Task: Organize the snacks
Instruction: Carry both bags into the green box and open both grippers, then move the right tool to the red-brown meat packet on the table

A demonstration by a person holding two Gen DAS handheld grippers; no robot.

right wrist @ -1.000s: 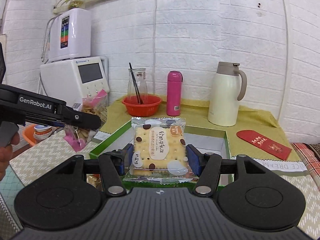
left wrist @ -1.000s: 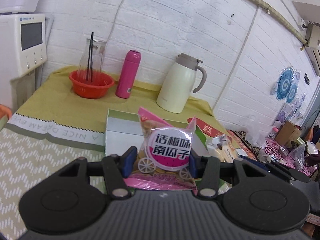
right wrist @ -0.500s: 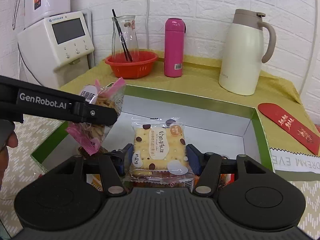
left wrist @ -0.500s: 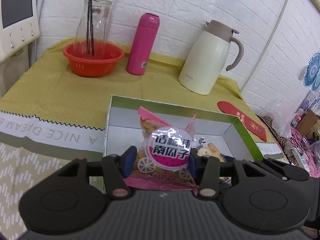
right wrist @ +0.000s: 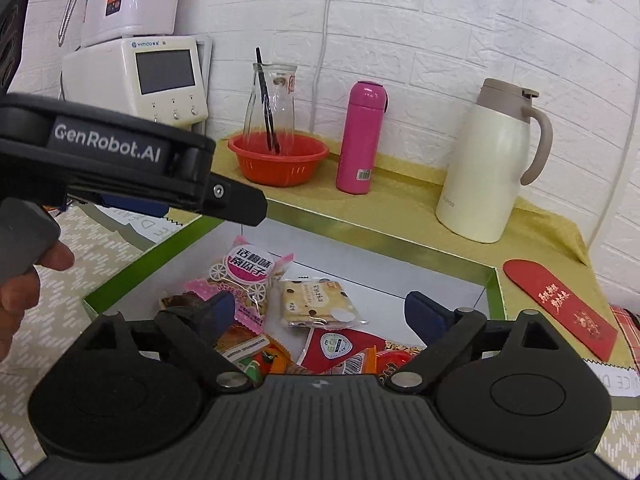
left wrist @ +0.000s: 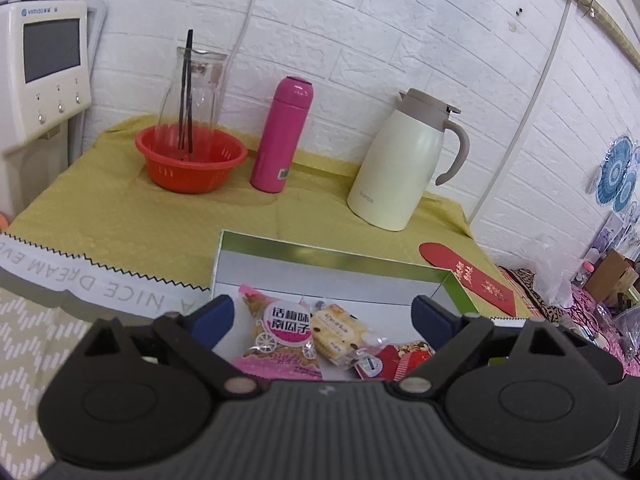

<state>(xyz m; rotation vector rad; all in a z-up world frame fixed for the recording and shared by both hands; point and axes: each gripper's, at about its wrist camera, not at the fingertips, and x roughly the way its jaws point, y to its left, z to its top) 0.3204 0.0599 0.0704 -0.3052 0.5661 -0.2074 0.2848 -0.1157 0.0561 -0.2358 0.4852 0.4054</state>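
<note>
— Left gripper (left wrist: 322, 314): what's it doing?
— Jaws opening, spread wide above the green-rimmed box (left wrist: 332, 255), gripping nothing. The pink seed packet (left wrist: 282, 334) lies loose on the box floor below them.
— And the right gripper (right wrist: 320, 312)?
— Also opening, nothing gripped. The biscuit packet (right wrist: 316, 303) lies flat in the box, touching the seed packet, with more snack packets (right wrist: 340, 350) nearer the camera.

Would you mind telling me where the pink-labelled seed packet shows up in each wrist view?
Left wrist: the seed packet lies in the box, low centre-left, between the open tongs.
Right wrist: the packet lies at the box's left, beyond the left tong tip.
Shared landmark: the pink flask at the wall.
</note>
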